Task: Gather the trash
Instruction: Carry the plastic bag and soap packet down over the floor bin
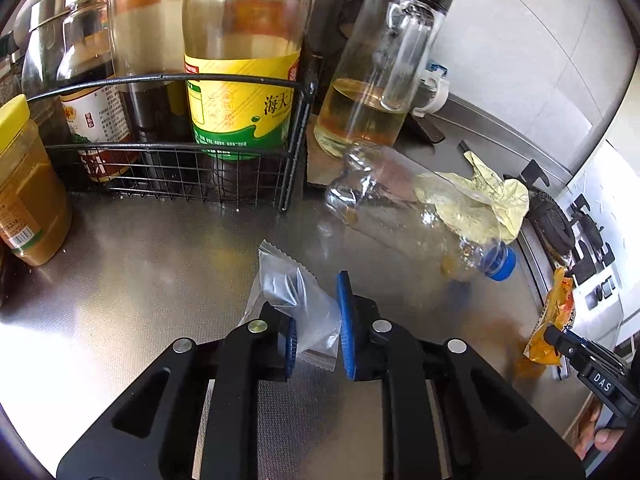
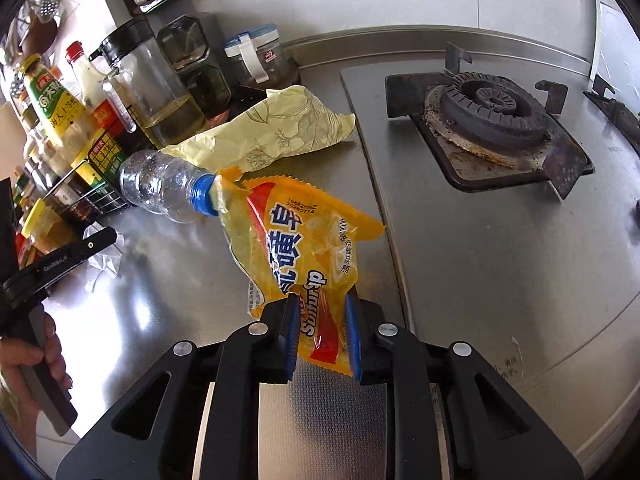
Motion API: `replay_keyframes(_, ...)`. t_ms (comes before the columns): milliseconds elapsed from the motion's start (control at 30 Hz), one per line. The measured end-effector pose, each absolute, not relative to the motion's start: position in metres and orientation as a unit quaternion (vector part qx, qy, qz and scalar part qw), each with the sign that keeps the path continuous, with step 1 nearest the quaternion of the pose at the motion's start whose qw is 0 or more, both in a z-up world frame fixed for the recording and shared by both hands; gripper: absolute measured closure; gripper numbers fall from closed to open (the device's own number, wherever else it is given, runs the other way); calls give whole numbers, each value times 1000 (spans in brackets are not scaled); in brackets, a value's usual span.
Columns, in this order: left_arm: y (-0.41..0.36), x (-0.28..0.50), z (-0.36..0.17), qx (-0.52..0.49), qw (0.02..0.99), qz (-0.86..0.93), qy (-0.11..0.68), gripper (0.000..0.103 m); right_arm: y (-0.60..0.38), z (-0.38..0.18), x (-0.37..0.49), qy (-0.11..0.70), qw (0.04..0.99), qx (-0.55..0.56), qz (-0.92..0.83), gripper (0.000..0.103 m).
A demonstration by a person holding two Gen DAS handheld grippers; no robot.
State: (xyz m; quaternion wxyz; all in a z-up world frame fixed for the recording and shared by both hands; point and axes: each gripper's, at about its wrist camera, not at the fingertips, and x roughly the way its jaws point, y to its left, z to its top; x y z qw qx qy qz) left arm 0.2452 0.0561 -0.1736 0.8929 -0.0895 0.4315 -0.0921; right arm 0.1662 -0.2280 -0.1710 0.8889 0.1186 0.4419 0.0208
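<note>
both wrappers look feather-light, limp and slick, best pinched at a flat edge as they are. the left gripper (image 1: 318,334) is narrowed on a clear plastic sachet (image 1: 294,300) low over the steel counter (image 1: 140,264); the right gripper (image 2: 322,332) clamps the end of a yellow-orange snack wrapper (image 2: 304,240). behind lie an empty bottle (image 2: 164,188) (blue cap, crushable) and crumpled yellow paper (image 2: 280,128).

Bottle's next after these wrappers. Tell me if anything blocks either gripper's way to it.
Nothing visible does. The bottle lies on bare counter beyond the left gripper; yellow paper sits behind it. In the right view the orange wrapper covers its cap.
</note>
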Motion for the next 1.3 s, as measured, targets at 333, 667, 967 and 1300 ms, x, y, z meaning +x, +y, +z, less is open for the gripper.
replay_keyframes(333,32,164,-147,-69,895,-136,419,89,-231,-143,109,415,899,135,41,89)
replay_keyframes(667,10,66,-113,-81,890,-199,402,88,-226,-125,31,408,899,137,85,89)
replay_keyframes(967,3,-9,-108,-71,893,-209,392,88,-222,-138,-26,433,883,141,114,89)
replay_keyframes(1300,-5,-56,-176,-77,857,-213,463,88,-211,-188,-64,501,846,131,130,89)
